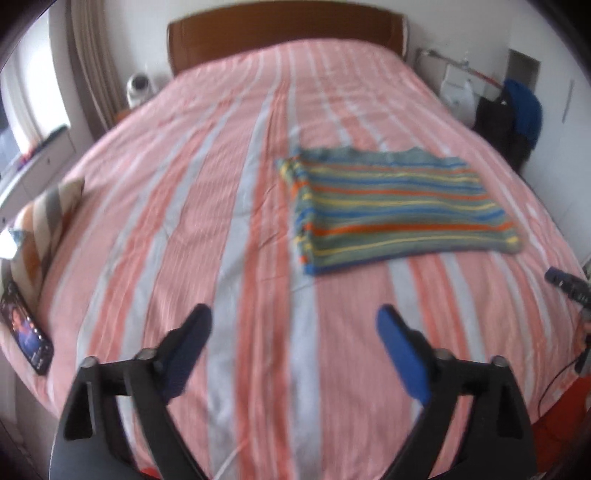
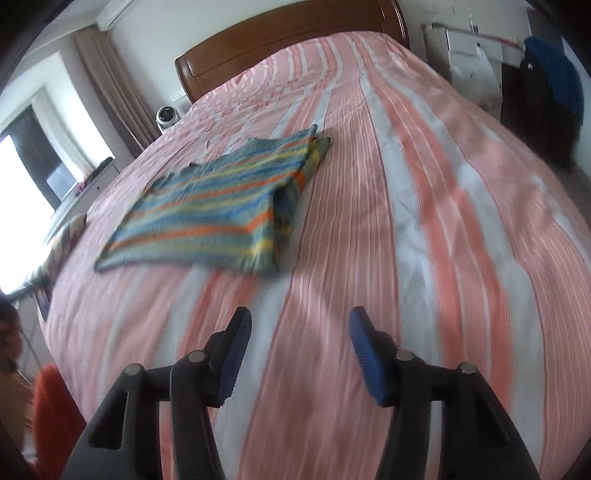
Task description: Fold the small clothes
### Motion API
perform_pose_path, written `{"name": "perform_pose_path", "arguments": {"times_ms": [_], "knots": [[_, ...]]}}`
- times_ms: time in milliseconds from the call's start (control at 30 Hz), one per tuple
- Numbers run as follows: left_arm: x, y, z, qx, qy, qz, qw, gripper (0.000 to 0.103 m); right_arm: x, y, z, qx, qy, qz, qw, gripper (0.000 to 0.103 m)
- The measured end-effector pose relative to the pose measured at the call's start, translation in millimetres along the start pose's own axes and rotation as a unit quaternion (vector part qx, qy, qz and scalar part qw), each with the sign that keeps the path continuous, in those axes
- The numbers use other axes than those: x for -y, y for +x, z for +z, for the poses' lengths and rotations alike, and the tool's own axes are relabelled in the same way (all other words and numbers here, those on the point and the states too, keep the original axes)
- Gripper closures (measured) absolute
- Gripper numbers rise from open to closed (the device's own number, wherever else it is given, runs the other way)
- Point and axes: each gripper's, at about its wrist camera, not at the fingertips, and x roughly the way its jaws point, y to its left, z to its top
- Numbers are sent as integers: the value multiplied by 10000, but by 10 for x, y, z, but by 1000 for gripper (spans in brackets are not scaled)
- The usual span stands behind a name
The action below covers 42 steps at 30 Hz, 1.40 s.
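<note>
A striped knit garment [image 1: 397, 206] in green, blue, orange and yellow lies folded flat on the pink and grey striped bed [image 1: 207, 206]. In the left wrist view it is ahead and to the right of my left gripper [image 1: 293, 321], which is open and empty above the bedspread. In the right wrist view the garment [image 2: 218, 210] lies ahead and to the left of my right gripper [image 2: 299, 325], which is open and empty. The right gripper's tip [image 1: 565, 282] shows at the right edge of the left wrist view.
A patterned cushion [image 1: 44, 225] and a phone [image 1: 26, 332] lie at the bed's left edge. A wooden headboard [image 1: 288, 33] is at the far end. Clothes hang on a rack [image 1: 517, 114] at the right. An orange item [image 2: 55, 417] sits below the bed's near edge.
</note>
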Motion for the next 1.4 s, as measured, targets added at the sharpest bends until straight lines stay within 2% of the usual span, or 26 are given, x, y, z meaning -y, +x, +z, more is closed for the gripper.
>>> {"name": "perform_pose_path", "arguments": {"times_ms": [67, 167, 267, 333, 400, 433, 633, 1000, 1400], "knots": [[173, 24, -90, 280, 49, 50, 9996, 5, -98, -64, -174, 216, -173, -190, 9994, 46], [381, 356, -275, 447, -97, 109, 9989, 5, -162, 15, -328, 457, -82, -384, 9982, 40], [508, 746, -490, 398, -174, 217, 9988, 5, -197, 108, -405, 622, -81, -602, 9962, 39], [528, 914, -628, 400, -185, 269, 9987, 4, -201, 119, -425, 634, -157, -603, 9960, 37], [502, 878, -744, 782, -291, 242, 9962, 3, -181, 133, -459, 645, -181, -438, 9968, 31], [494, 860, -745, 798, -311, 234, 9961, 3, -161, 145, -480, 676, -173, -355, 9969, 29], [426, 871, -747, 836, -401, 19, 9957, 1, -190, 194, -500, 747, -217, -342, 9964, 25], [469, 886, -756, 842, -356, 81, 9958, 1, -227, 226, -492, 668, -286, -394, 9966, 22], [492, 909, -758, 809, -319, 110, 9961, 0, -176, 234, -501, 685, -254, -234, 9971, 20]]}}
